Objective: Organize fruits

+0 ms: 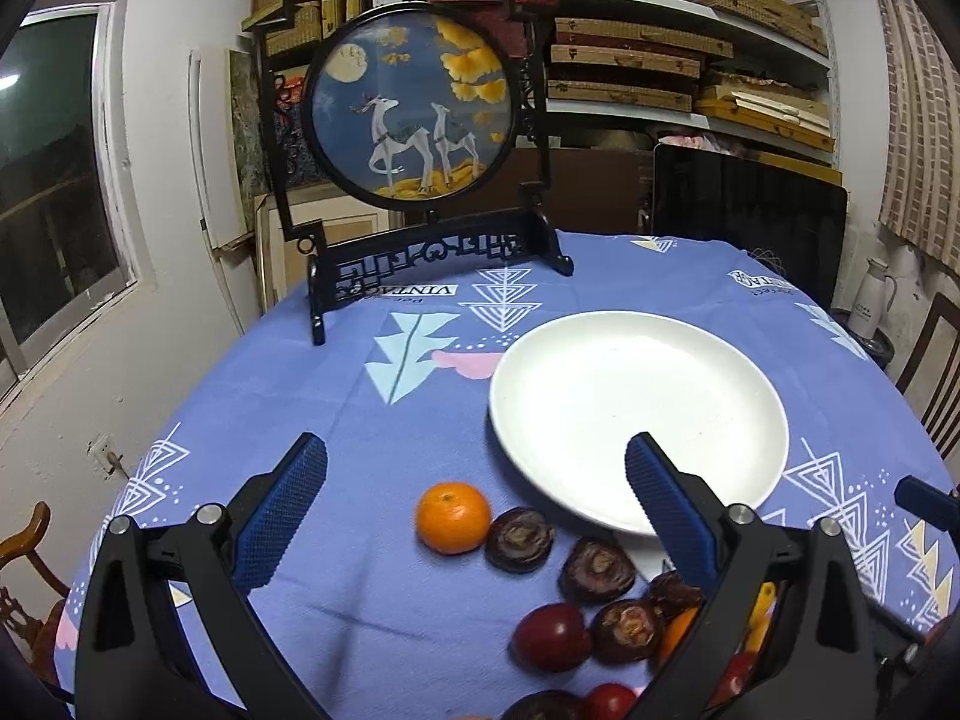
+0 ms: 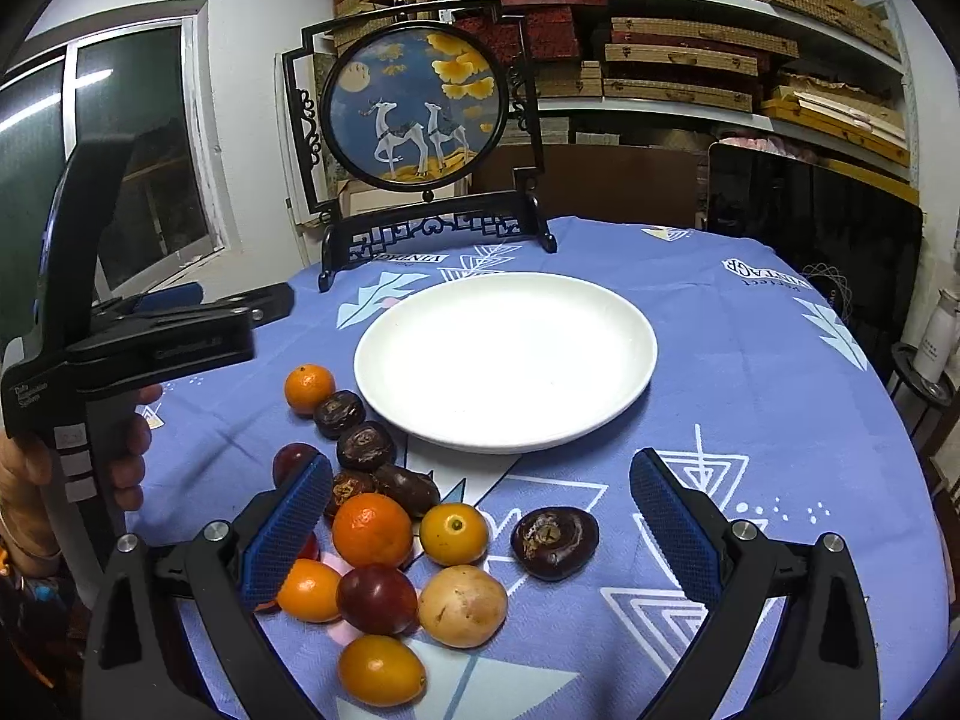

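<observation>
A white plate [image 2: 624, 354] sits bare on the blue tablecloth; it also shows in the left wrist view [image 1: 750, 420]. In front of it lies a cluster of fruit: a small orange [image 2: 309, 388], dark water chestnuts [image 2: 555, 542], a bigger orange [image 2: 372, 531], a yellow kumquat [image 2: 453, 534], a red plum [image 2: 377, 598] and a tan fruit [image 2: 462, 606]. My right gripper [image 2: 480, 531] is open above the cluster. My left gripper [image 1: 477, 507] is open, with the small orange [image 1: 453, 518] between its fingers. The left tool also shows at the left of the right wrist view [image 2: 180, 324].
A black-framed round deer screen [image 2: 420, 114] stands at the table's far edge. Shelves of boxes [image 2: 690, 60] fill the back wall. A dark panel [image 2: 810, 228] stands behind the table at right. A window [image 1: 54, 180] is at left, wooden chairs [image 1: 936, 372] beside the table.
</observation>
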